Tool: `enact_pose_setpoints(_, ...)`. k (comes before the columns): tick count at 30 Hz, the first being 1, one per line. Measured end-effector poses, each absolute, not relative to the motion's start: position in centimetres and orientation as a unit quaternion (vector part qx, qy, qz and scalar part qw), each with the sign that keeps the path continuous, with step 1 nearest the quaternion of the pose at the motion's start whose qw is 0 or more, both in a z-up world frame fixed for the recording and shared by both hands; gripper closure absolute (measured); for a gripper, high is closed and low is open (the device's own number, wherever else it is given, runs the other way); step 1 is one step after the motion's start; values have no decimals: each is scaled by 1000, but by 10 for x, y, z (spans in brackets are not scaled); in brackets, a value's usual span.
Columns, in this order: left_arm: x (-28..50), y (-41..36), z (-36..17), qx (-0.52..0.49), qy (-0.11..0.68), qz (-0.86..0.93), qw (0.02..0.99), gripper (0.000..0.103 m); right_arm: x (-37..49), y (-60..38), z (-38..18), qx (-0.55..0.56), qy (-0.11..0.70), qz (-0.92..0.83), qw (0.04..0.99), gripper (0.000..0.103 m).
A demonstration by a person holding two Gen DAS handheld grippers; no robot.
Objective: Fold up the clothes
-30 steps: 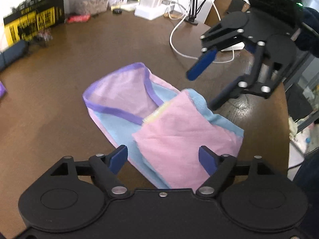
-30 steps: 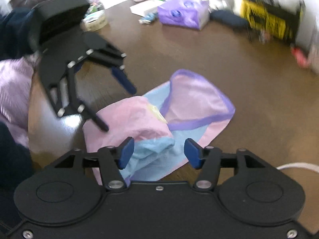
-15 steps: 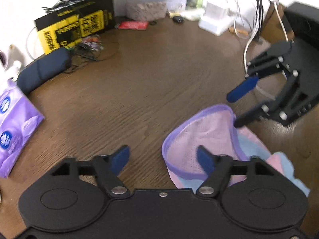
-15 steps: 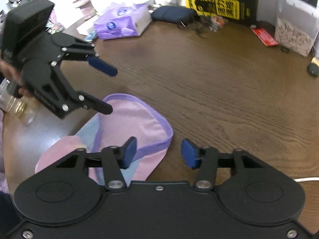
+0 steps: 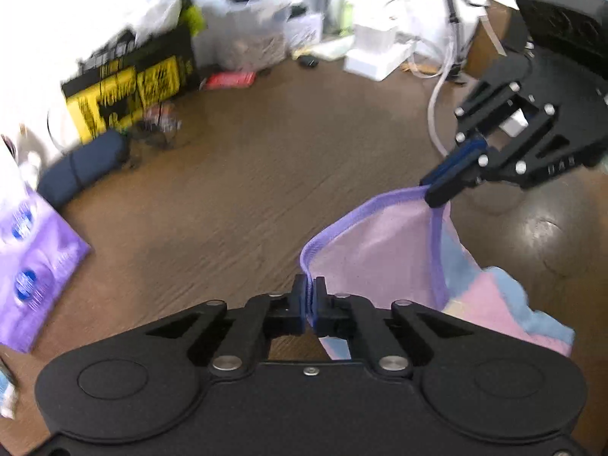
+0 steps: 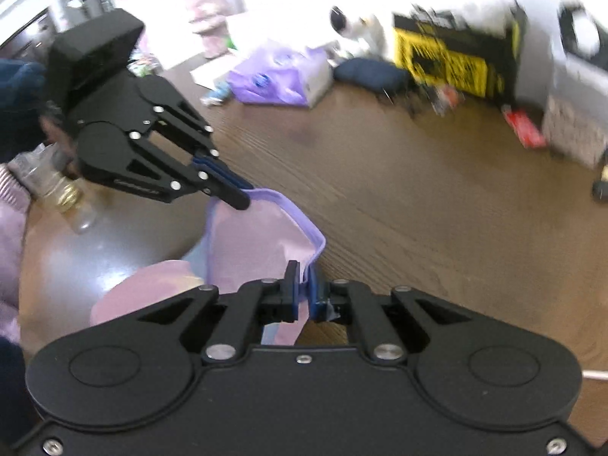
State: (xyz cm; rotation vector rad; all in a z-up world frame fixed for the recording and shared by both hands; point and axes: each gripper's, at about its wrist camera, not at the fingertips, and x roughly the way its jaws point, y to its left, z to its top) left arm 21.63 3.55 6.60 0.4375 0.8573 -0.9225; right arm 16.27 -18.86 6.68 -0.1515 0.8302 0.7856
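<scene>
Both hand-held grippers clamp the purple hem: left hand-held gripper (image 5: 309, 300) at one corner, right hand-held gripper (image 6: 302, 288) at the other. The garment (image 5: 383, 250) is half lifted off the worktop (image 5: 235, 197), the rest bunched. Mid-fold; next, carry the hem evenly over the bunched part.

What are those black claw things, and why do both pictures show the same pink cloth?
Each black claw is a hand-held gripper that a person squeezes; no robot here. Each one carries a camera looking along its fingers, so you get two views.

In the left camera's picture, the left hand-held gripper sits at the bottom, shut on the purple edge of a small pink and blue garment. The right hand-held gripper pinches the same edge farther along.

The right camera's picture shows it from the other side: the right one is at the bottom, the left across from it.

Underneath is a brown wooden table, with a purple tissue pack at the back.
</scene>
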Motion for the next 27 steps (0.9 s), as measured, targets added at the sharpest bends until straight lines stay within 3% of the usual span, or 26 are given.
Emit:
enact_pose_setpoints(3, 192, 49, 83, 207, 361, -441, 795, 100, 142, -188, 89, -91, 374, 401, 831, 96)
enact_pose_setpoints(8, 107, 68, 80, 274, 294, -490, 774, 100, 81, -162, 97, -219, 374, 476, 765, 96)
enact_pose_setpoints(13, 61, 72, 41, 308, 322, -502, 742, 100, 37, -133, 60, -329, 397, 504, 693, 95)
enact_pose_setpoints(15, 55, 72, 29, 316, 336, -498, 734, 100, 25, -125, 52, -363, 401, 501, 675, 79)
enact_pose_setpoints(17, 55, 72, 25, 308, 347, -488, 739, 100, 18, -123, 58, -369, 395, 504, 674, 69)
enact_pose_setpoints(24, 76, 82, 41, 239, 417, -474, 738, 98, 29, -122, 77, -267, 397, 493, 727, 65)
enact_pose_setpoints(25, 81, 86, 48, 219, 426, -471, 740, 95, 31, -121, 79, -248, 398, 490, 735, 65)
enact_pose_setpoints(27, 90, 90, 61, 181, 430, -459, 756, 72, 35, -117, 77, -224, 403, 485, 743, 64)
